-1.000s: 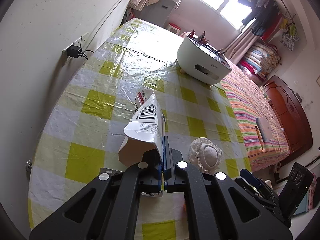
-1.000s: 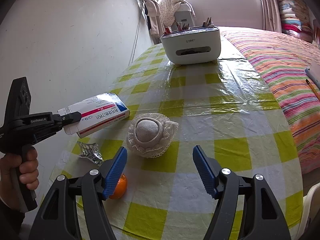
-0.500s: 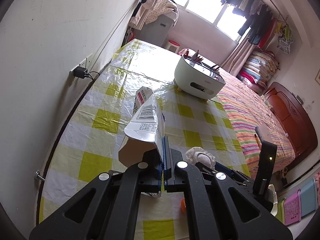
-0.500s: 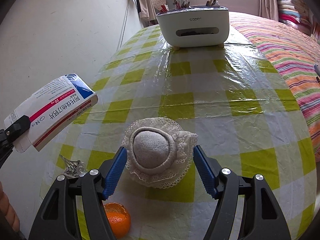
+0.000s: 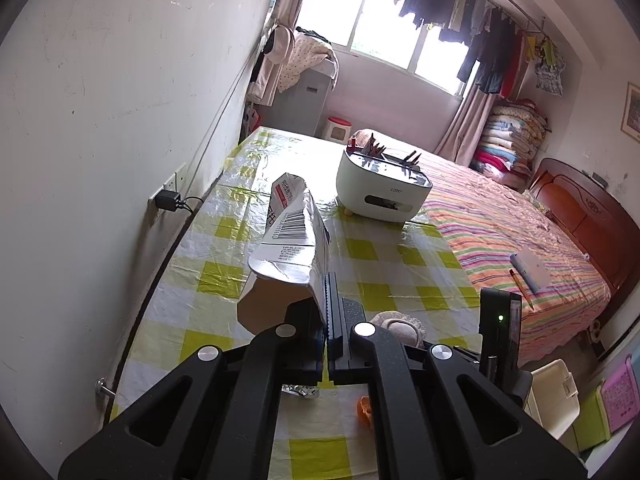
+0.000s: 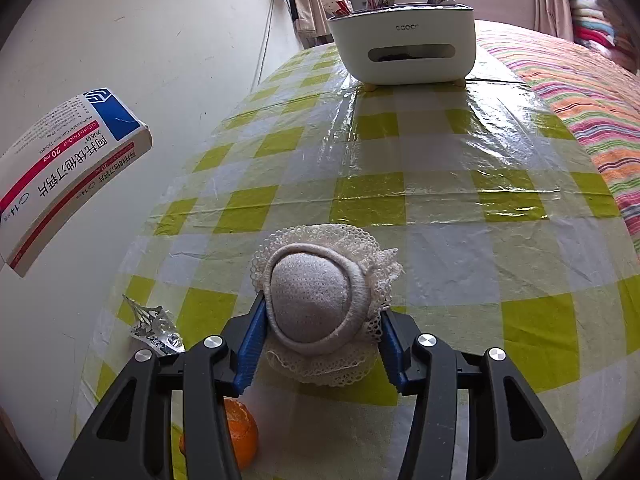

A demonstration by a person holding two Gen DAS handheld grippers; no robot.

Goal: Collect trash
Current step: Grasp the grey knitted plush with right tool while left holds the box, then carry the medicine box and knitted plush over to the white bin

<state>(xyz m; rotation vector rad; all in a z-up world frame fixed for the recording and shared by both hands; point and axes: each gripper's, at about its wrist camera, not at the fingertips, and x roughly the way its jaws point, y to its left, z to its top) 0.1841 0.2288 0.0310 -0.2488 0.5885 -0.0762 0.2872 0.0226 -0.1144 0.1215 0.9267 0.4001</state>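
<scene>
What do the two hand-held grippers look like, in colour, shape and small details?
The left hand-held gripper has a matt black frame with triangular cut-outs, round silver screws and dark ribbed pads. The right hand-held gripper has the same black frame and silver screws, but its fingers carry blue ribbed pads. No cables or sleeves are visible.

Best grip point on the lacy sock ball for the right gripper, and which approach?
Take the lace-trimmed sock ball across its rounded knit dome, not the floppy lace frill, which would just fold. Come in low and level from the near edge of the table, as the right gripper is lined up now: its blue fingers flank the dome's widest part, left and right, ready to close.
</scene>
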